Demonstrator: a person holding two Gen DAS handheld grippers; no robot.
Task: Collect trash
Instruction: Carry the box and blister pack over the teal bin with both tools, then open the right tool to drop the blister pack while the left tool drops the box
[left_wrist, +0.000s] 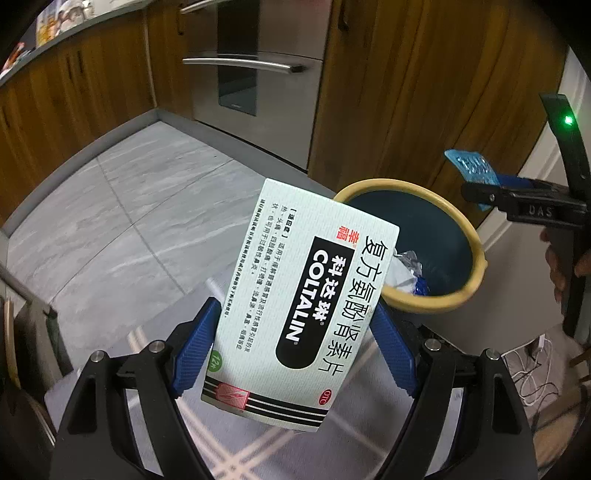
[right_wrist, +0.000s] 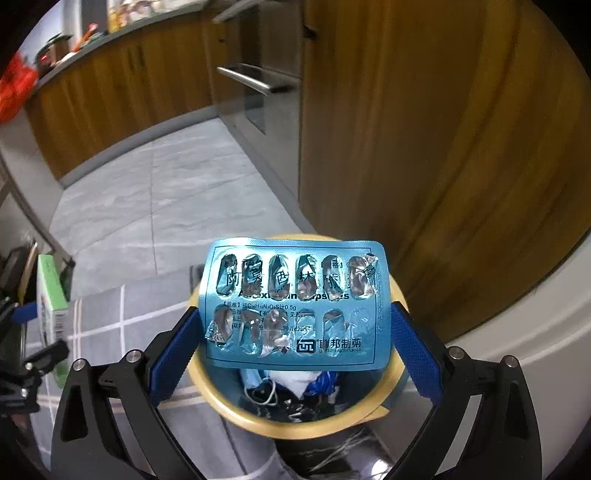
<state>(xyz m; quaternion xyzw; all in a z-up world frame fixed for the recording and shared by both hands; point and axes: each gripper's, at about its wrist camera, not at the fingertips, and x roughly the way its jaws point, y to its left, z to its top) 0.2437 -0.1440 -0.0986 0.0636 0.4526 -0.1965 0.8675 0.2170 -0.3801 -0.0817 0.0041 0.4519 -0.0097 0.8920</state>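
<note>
My left gripper (left_wrist: 295, 347) is shut on a pale green Coltalin medicine box (left_wrist: 295, 295), held up just left of a dark bin with a yellow rim (left_wrist: 476, 243). My right gripper (right_wrist: 293, 332) is shut on an empty blue blister pack (right_wrist: 295, 302), held directly over the bin (right_wrist: 207, 387). The bin holds crumpled white and blue trash (right_wrist: 295, 384). In the left wrist view the right gripper (left_wrist: 480, 192) shows at the right with the blister pack (left_wrist: 472, 170) above the bin. In the right wrist view the box (right_wrist: 51, 295) shows at the left edge.
Grey tile floor (left_wrist: 129, 206) and a grey checked rug (right_wrist: 122, 317) lie below. Wooden cabinets (left_wrist: 406, 85) and a steel oven (left_wrist: 251, 74) stand behind the bin. A counter with clutter (right_wrist: 74, 40) runs at far left. White cables (left_wrist: 532, 373) lie at the right.
</note>
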